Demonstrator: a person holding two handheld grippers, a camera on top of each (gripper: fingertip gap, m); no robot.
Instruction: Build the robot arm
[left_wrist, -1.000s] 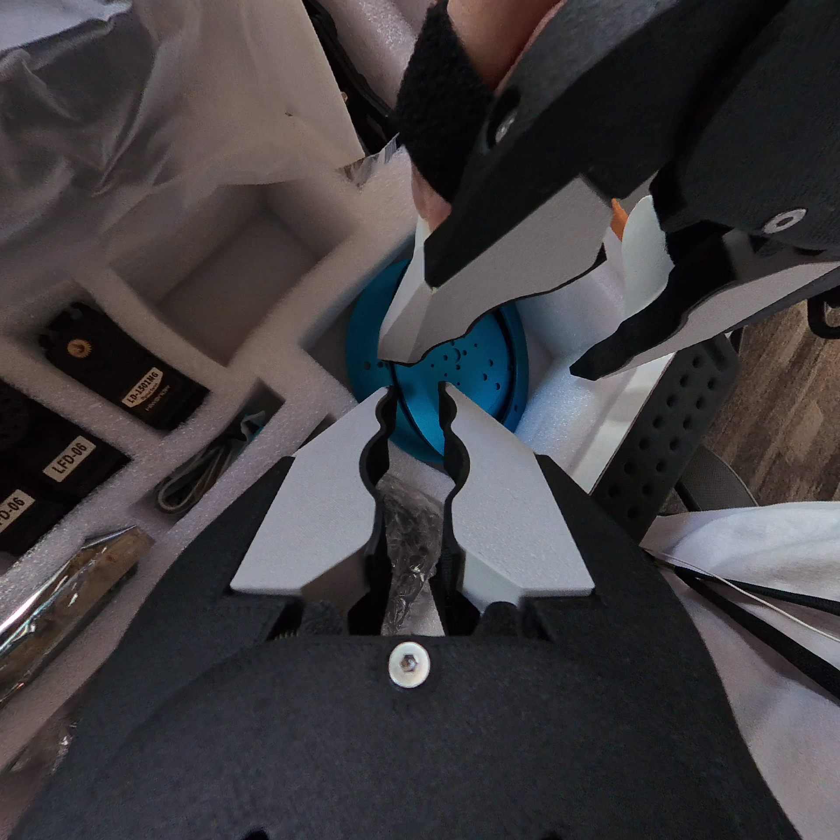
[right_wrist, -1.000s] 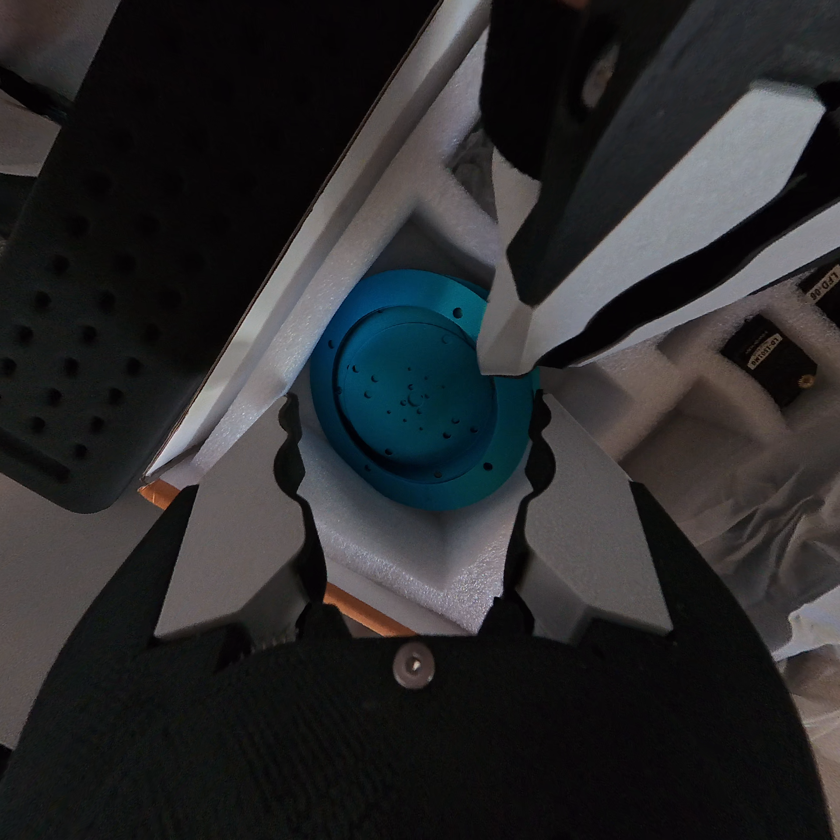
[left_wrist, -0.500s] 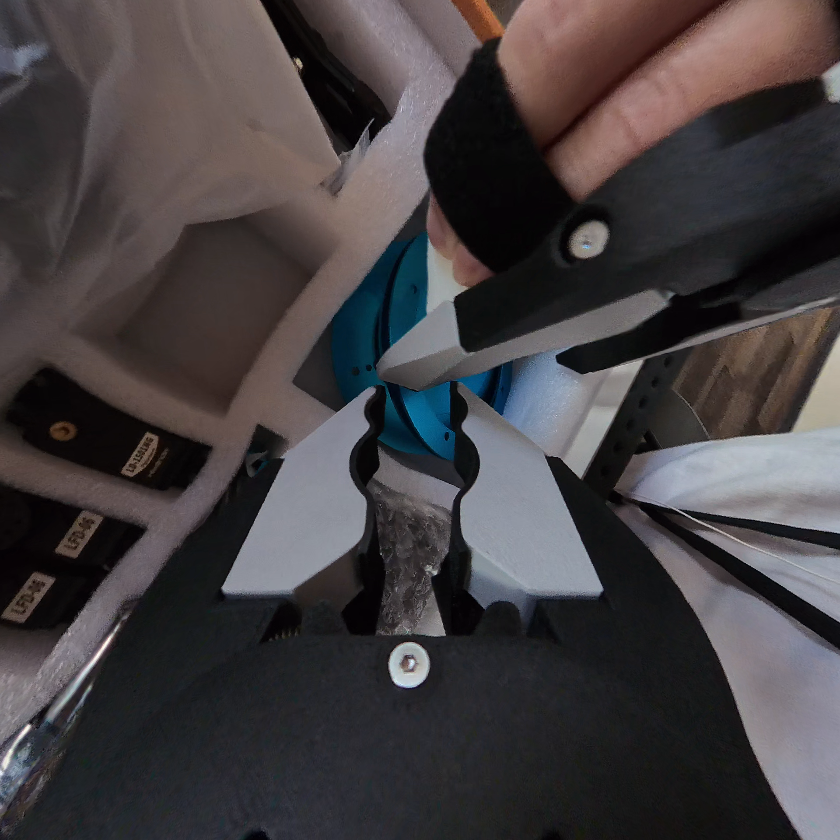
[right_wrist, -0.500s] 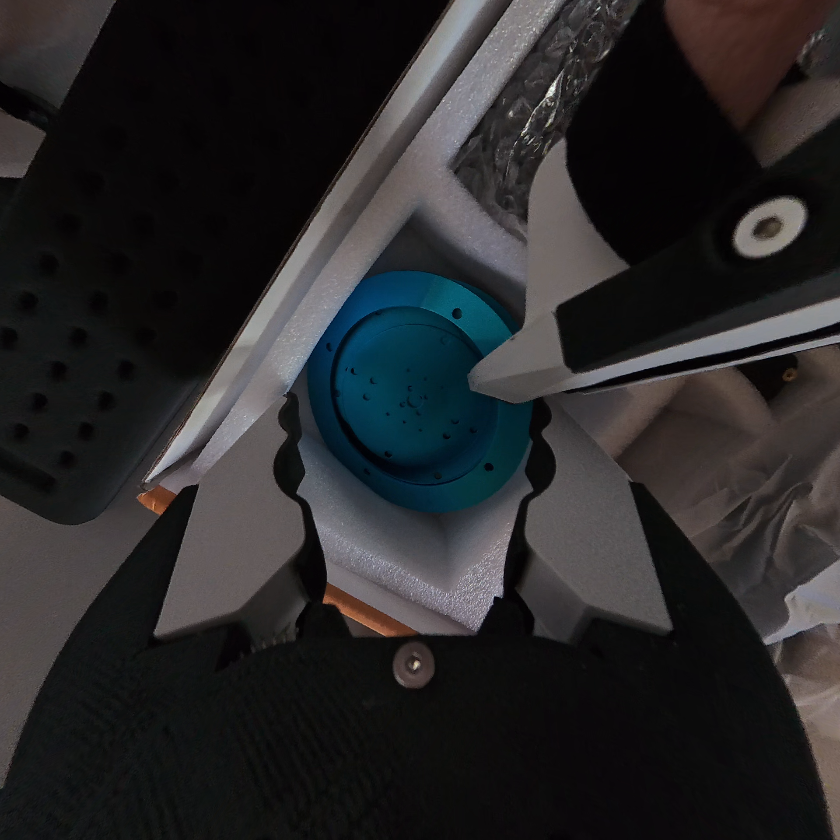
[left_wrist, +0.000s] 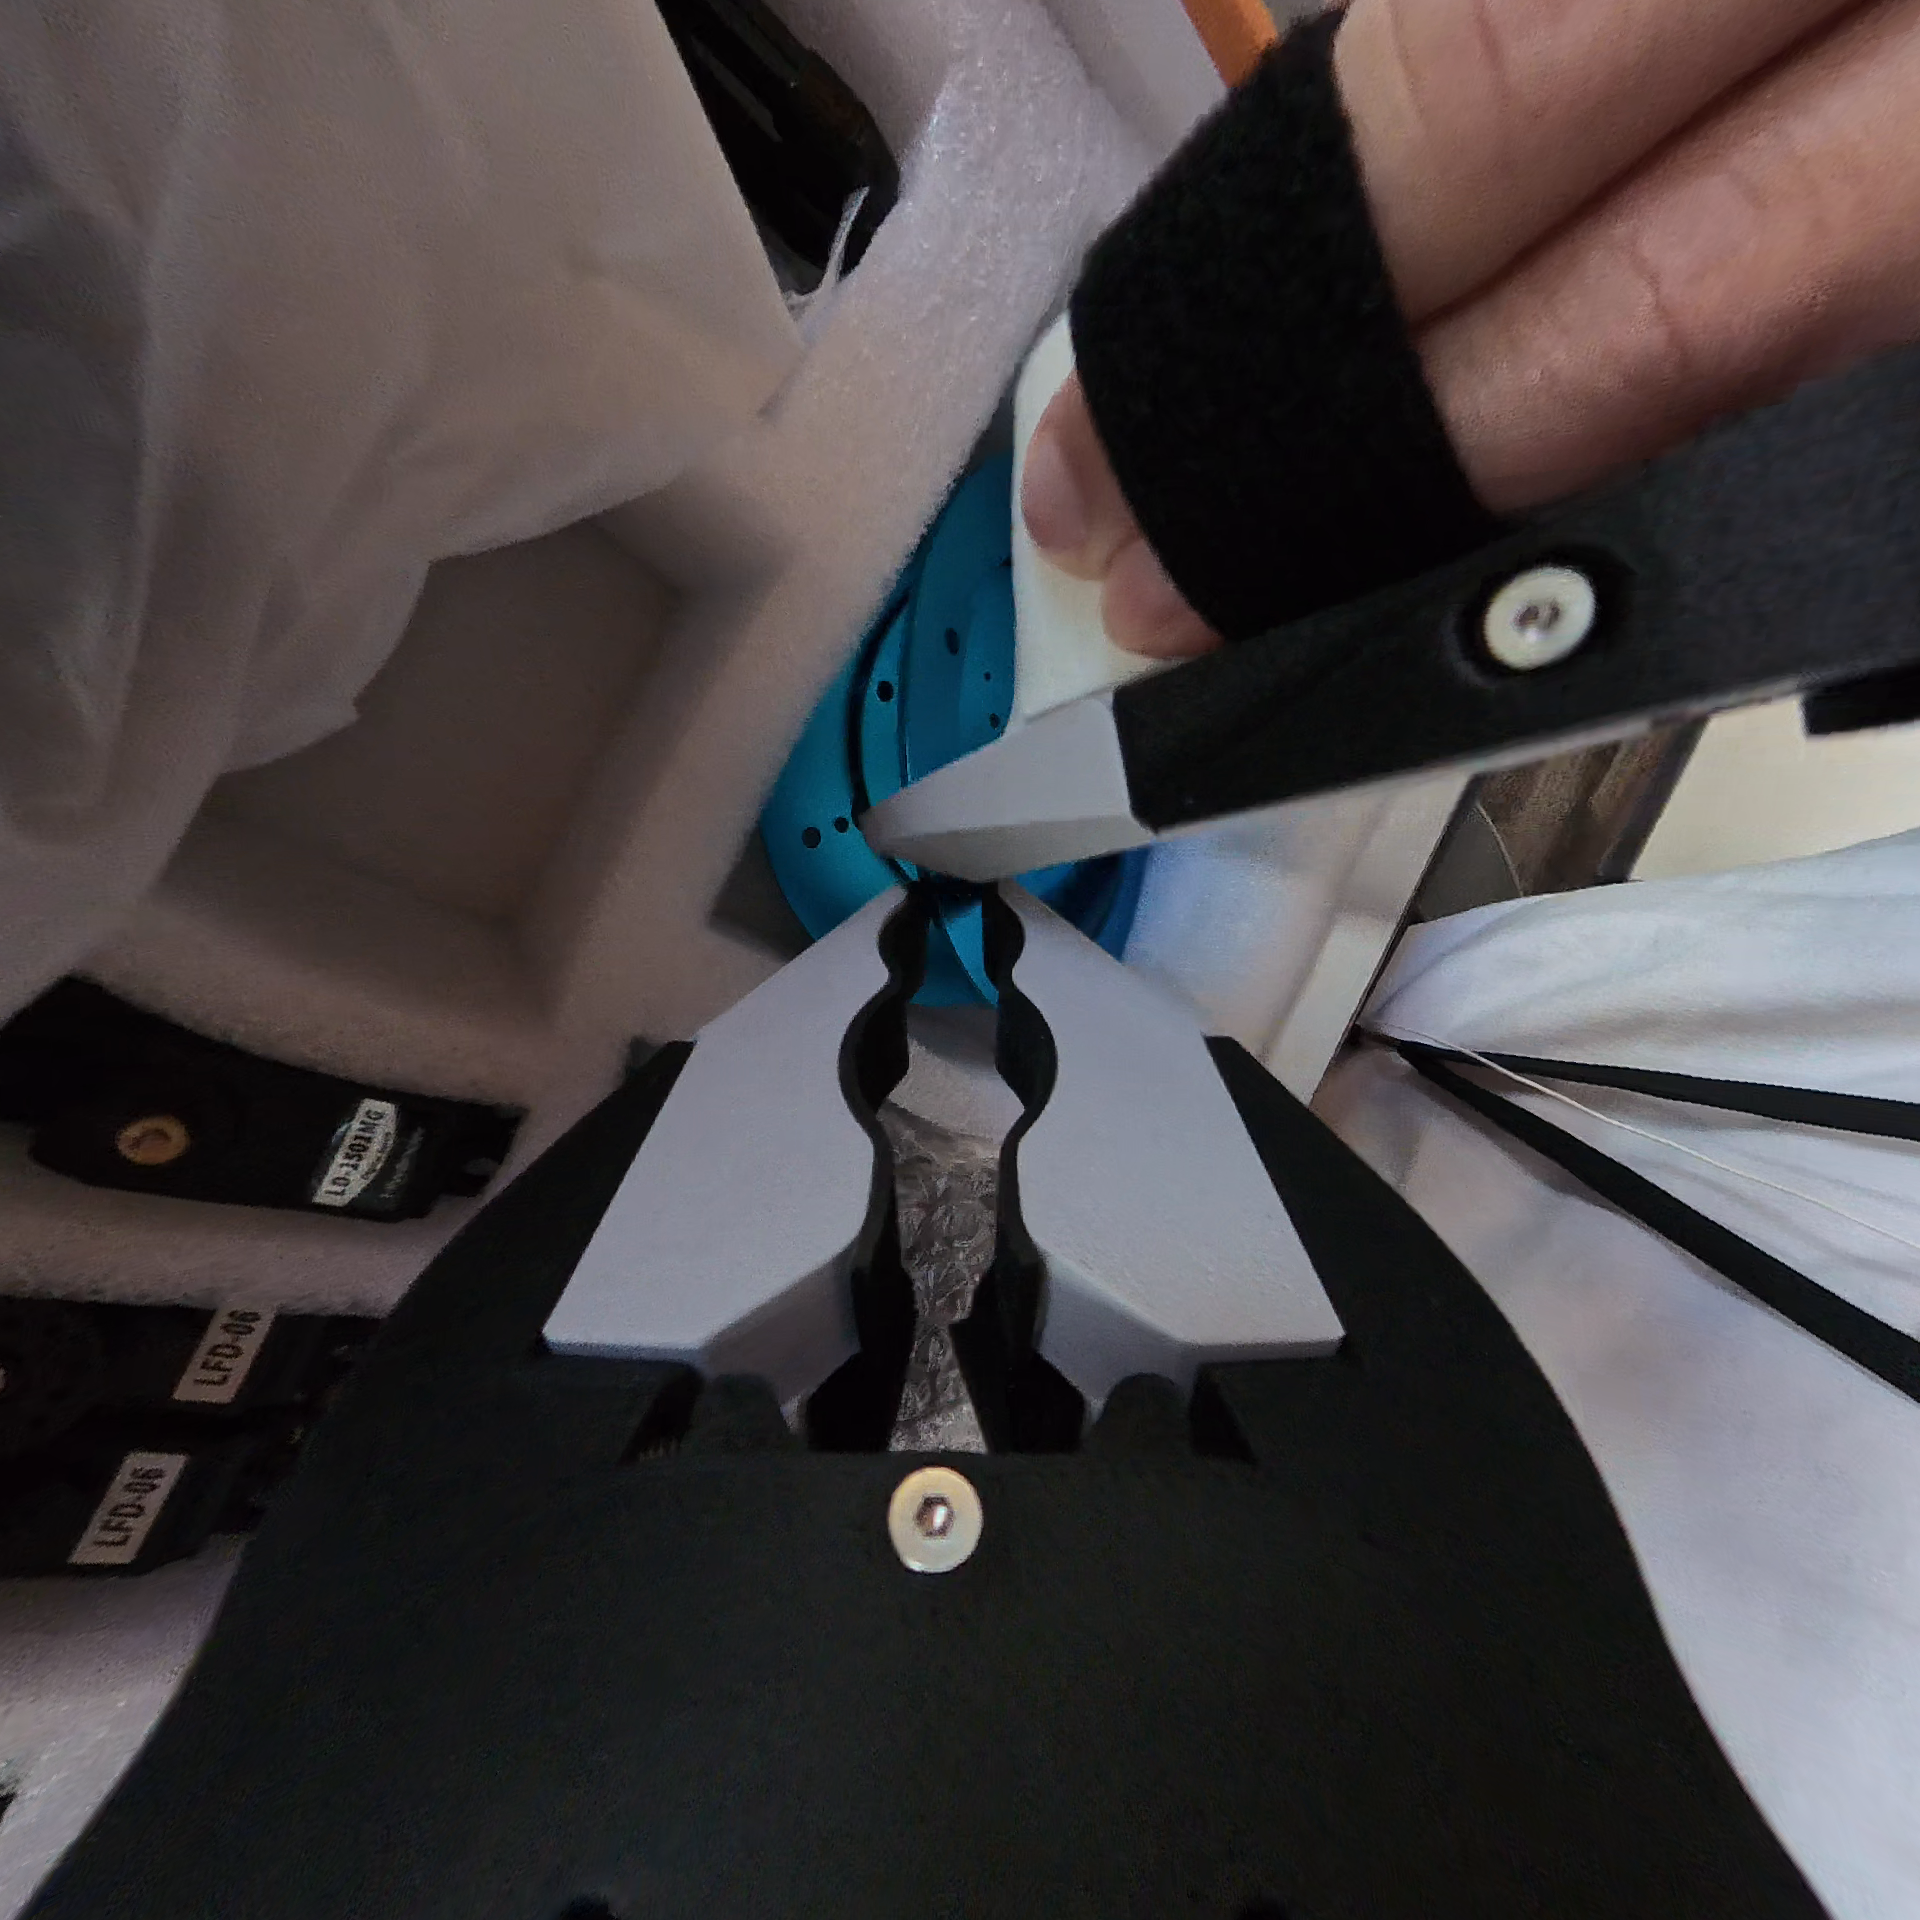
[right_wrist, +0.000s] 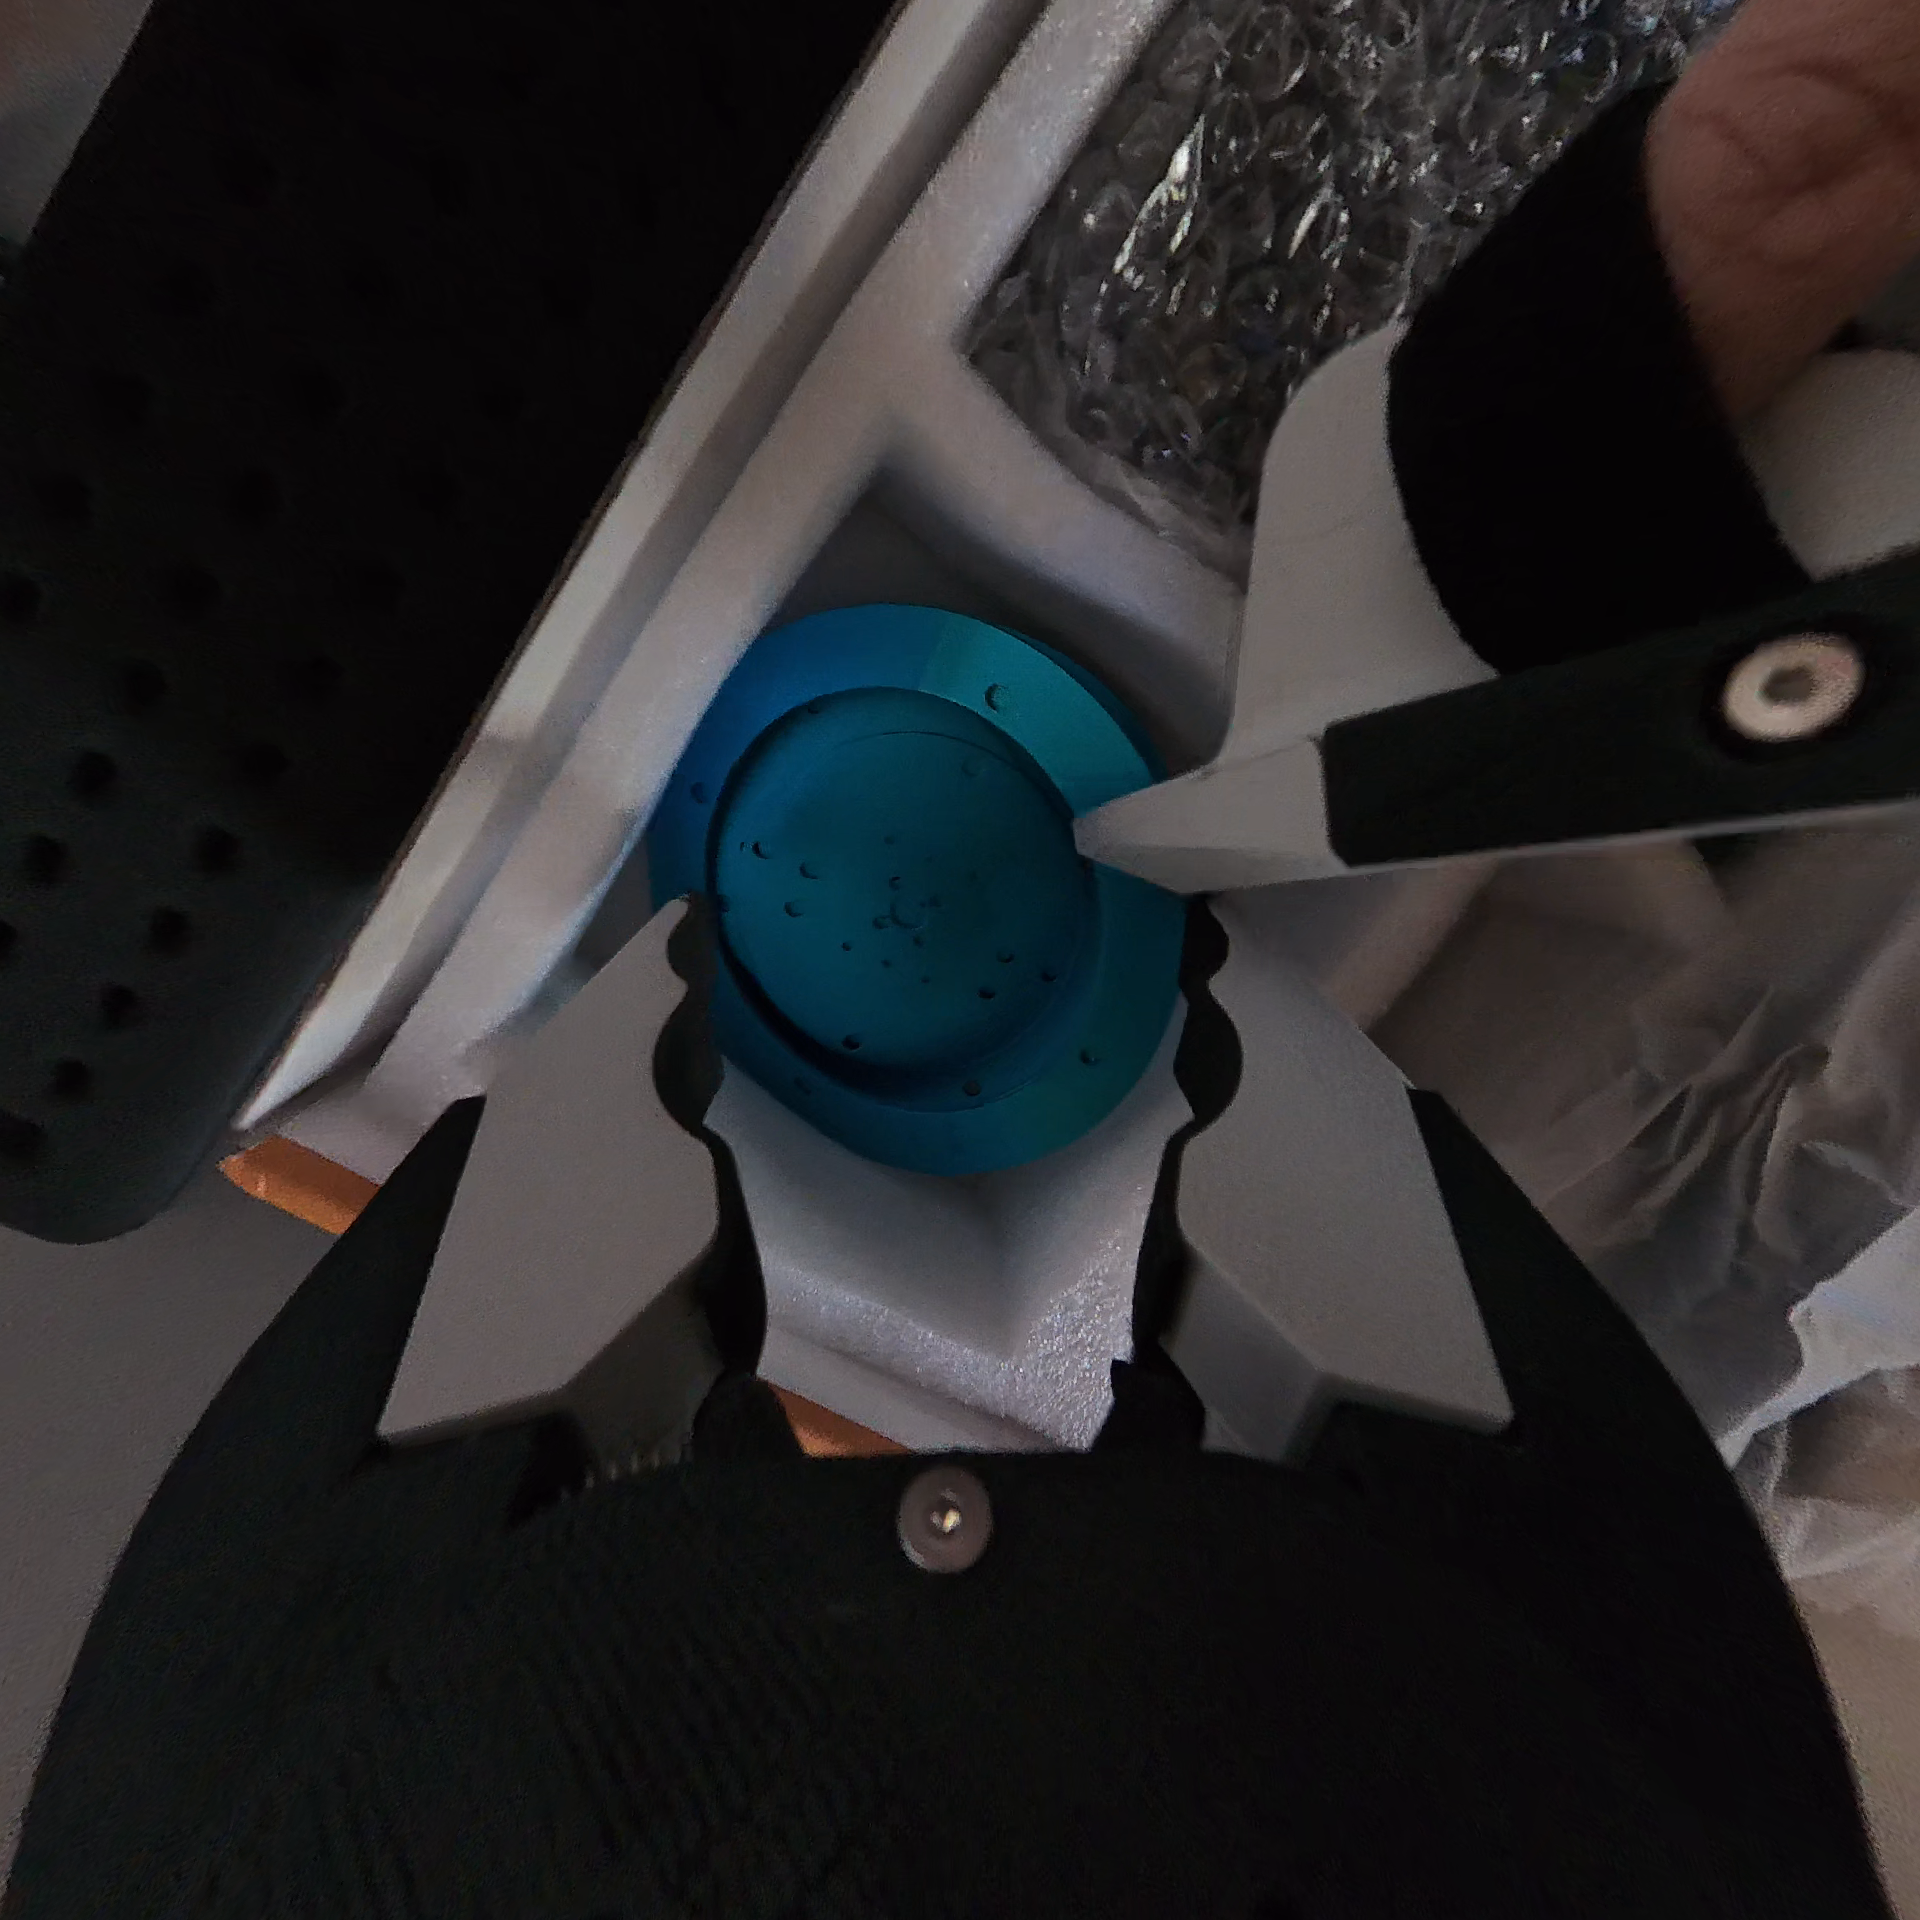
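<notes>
A blue metal disc (left_wrist: 831, 790) with small holes sits tilted in a pocket of a white foam tray (left_wrist: 883, 364). My left gripper (left_wrist: 951, 914) is closed to a narrow gap with the disc's rim between its fingertips. In the right wrist view the disc (right_wrist: 904, 904) lies between the wide-apart fingers of my right gripper (right_wrist: 945, 914), which is open around it. I cannot tell whether they touch it. The left gripper (right_wrist: 1101, 831) comes in edge-on from the right onto the flange. One right finger (left_wrist: 1018, 800) rests over the disc.
Black servo blocks (left_wrist: 260, 1153) lie in foam pockets at the left. Bubble wrap (right_wrist: 1247, 208) fills a pocket behind the disc. A black perforated panel (right_wrist: 208, 520) stands along the tray's edge. White cloth (left_wrist: 1662, 1143) lies at the right. A hand (left_wrist: 1610, 208) holds the right gripper. My two grippers' fingertips are within a few centimetres of each other.
My left gripper has turned edge-on and closed in on the disc's rim. The right gripper has moved closer, so the disc now fills the gap between its fingers. The disc has tipped up.
</notes>
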